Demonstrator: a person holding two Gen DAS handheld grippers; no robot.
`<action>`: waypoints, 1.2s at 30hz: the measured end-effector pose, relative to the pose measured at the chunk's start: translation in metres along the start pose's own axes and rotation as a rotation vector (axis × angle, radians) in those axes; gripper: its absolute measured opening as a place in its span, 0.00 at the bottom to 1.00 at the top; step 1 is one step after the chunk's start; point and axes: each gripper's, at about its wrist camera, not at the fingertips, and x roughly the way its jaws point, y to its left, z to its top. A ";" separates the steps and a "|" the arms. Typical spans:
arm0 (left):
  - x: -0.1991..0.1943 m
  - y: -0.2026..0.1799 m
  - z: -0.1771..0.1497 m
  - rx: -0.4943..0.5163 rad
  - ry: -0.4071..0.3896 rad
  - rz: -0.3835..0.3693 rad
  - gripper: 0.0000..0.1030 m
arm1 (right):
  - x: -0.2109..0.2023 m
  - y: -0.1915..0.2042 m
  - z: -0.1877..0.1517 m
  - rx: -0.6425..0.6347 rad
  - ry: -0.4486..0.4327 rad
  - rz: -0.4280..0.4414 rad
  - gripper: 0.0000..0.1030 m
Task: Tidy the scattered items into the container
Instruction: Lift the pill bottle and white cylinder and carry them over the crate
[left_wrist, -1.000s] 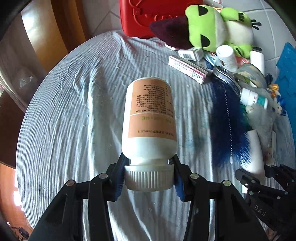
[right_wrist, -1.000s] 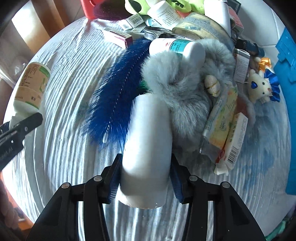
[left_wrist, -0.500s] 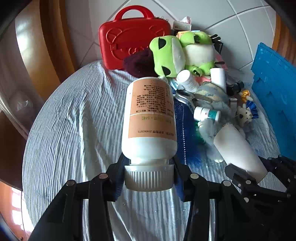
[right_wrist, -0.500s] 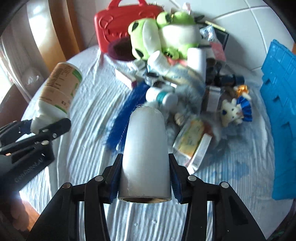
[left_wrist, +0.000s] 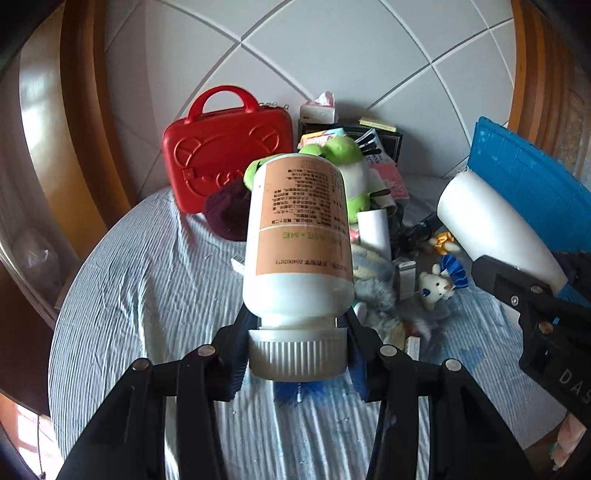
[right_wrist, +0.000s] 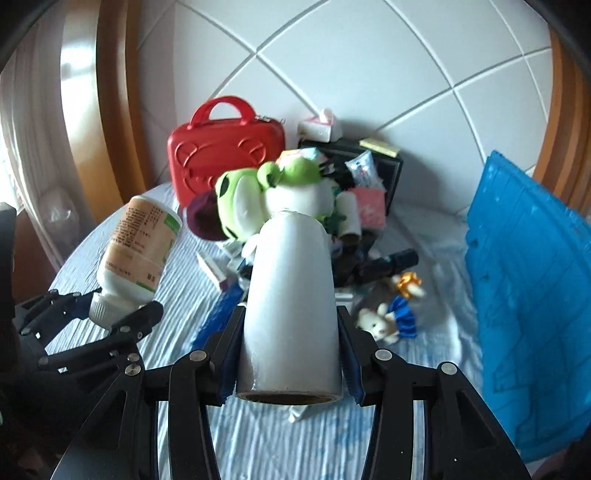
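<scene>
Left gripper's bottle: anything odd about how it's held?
Yes. The left gripper pinches the pill bottle by its ribbed cap only, so the whole body sticks out unsupported. The cap looks closed, nothing spilled. The right gripper grips the white roll across its body.

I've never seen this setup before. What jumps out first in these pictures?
Two sets of black tongs, each lifting something: the left tongs grip a white pill bottle by its cap, the right tongs clamp a white roll. Behind sit a green frog plush, a red case and a blue crate.
</scene>
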 end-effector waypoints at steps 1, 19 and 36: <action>-0.002 -0.009 0.006 0.007 -0.015 -0.007 0.43 | -0.007 -0.009 0.005 0.003 -0.020 -0.014 0.44; -0.070 -0.279 0.107 0.081 -0.230 -0.195 0.43 | -0.144 -0.283 0.041 0.058 -0.221 -0.273 0.44; -0.042 -0.534 0.120 0.296 0.178 -0.278 0.43 | -0.111 -0.494 -0.017 0.043 0.115 -0.308 0.44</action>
